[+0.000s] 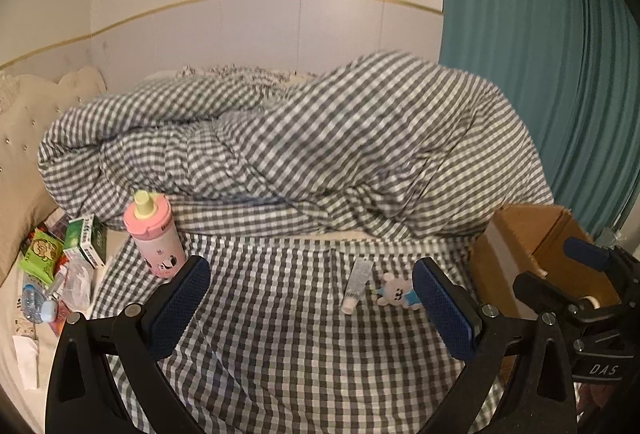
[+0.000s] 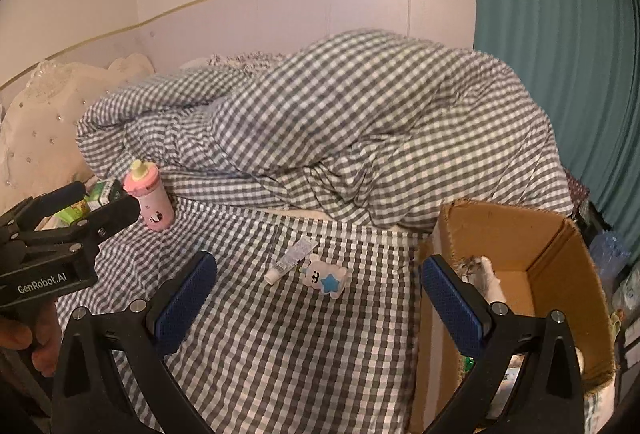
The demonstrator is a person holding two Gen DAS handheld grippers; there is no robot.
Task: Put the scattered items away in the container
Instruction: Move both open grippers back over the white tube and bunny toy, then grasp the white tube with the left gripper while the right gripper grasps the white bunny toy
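Observation:
A small tube and a white bear toy with a blue star lie side by side on the checked sheet. A pink bottle with a pale green spout stands upright at the left by the duvet. A cardboard box stands at the right with some items inside. My left gripper is open and empty, short of the tube and toy. My right gripper is open and empty, with the toy just ahead between its fingers.
A bunched checked duvet fills the back of the bed. Green boxes, packets and a small water bottle are piled at the left by the cream headboard. A teal curtain hangs at the right.

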